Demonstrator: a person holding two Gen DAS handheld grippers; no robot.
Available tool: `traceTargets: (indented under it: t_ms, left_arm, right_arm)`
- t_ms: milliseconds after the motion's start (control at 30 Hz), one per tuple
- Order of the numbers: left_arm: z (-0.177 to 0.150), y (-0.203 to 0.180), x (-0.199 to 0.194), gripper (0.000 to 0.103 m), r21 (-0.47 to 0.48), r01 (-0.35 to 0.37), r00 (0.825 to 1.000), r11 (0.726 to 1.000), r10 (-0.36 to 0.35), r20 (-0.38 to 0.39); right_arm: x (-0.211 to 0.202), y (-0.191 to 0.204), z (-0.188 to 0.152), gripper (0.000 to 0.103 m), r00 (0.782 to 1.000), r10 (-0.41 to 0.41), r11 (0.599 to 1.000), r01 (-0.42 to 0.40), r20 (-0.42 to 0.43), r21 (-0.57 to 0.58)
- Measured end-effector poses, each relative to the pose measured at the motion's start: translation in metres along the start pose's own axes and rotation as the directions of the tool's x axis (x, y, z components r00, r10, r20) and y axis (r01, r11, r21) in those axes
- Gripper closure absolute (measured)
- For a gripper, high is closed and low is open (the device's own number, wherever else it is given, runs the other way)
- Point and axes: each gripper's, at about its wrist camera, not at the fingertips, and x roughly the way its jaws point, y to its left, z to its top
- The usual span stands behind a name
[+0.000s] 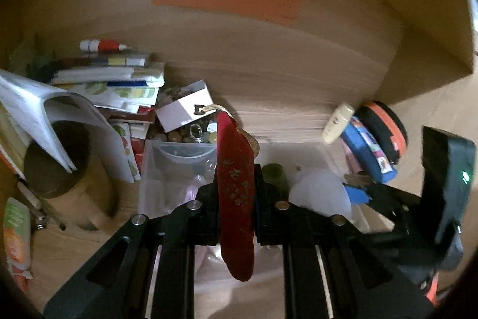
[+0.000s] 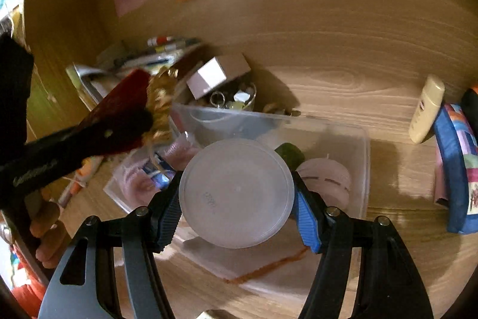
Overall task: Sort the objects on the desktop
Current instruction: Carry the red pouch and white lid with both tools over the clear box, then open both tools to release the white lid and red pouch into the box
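Grippers carry two items over the clear bin

Both tools are loaded and sit above the clear plastic bin (image 2: 363, 166) at the near middle of the wooden desk (image 2: 343, 85). The left gripper (image 1: 236, 193) has its jaws pressed together on a flat red sleeve (image 1: 236, 199) with gold lettering; a gold tassel (image 2: 159, 106) hangs from its far end. The right gripper (image 2: 236, 196) pinches a round frosted tub (image 2: 236, 193) by its sides, one pad on each edge, jaws partly spread to fit it.

In the bin lie a pale round candle (image 2: 325, 181), a dark green piece (image 2: 289, 153) and some pinkish things at the left end. Beyond its far wall stand a small white box (image 2: 215, 75) and a bowl of small trinkets (image 2: 236, 97). A stack of books and papers (image 1: 113, 79) fills the far left, and a cream bottle (image 2: 425, 109) and a blue pouch (image 2: 457, 166) lie to the right.

This reads as the carrying step of the sorting, with both pieces being brought to the bin. Next, each tool would need lowering into a free spot, probably the near part of the bin, before letting go. The tassel could snag on the bin wall, and the tub may roll against the candle.
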Motion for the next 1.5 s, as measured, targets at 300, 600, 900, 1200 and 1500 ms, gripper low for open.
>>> traceTargets:
  t_ms: [300,600,900,1200,1500]
  left_arm:
    - [-0.009,0.007,0.033,0.088,0.009,-0.007,0.997,1.000,0.007,-0.080]
    - [-0.013,0.008,0.038,0.076,0.004,-0.041,0.994,0.999,0.042,-0.101]
    - [-0.009,0.003,0.024,0.045,0.008,-0.064,0.996,0.998,0.064,-0.059]
    - [-0.009,-0.001,0.005,0.038,0.027,-0.097,0.994,0.995,0.098,-0.050]
    - [-0.023,0.002,-0.040,0.025,0.037,-0.103,0.995,0.994,0.103,-0.001]
  right_arm:
    - [0.018,-0.006,-0.008,0.040,0.999,-0.002,1.000,0.002,-0.049,-0.002]
    - [0.019,-0.006,-0.010,0.031,0.999,-0.030,1.000,0.030,-0.044,-0.001]
    - [0.005,-0.001,0.000,0.030,0.995,-0.100,0.994,0.099,-0.022,-0.040]
    - [-0.015,0.019,0.002,0.021,0.986,-0.164,0.981,0.165,0.016,-0.102]
    - [-0.041,0.038,-0.017,0.018,0.984,-0.171,0.974,0.175,0.041,-0.140]
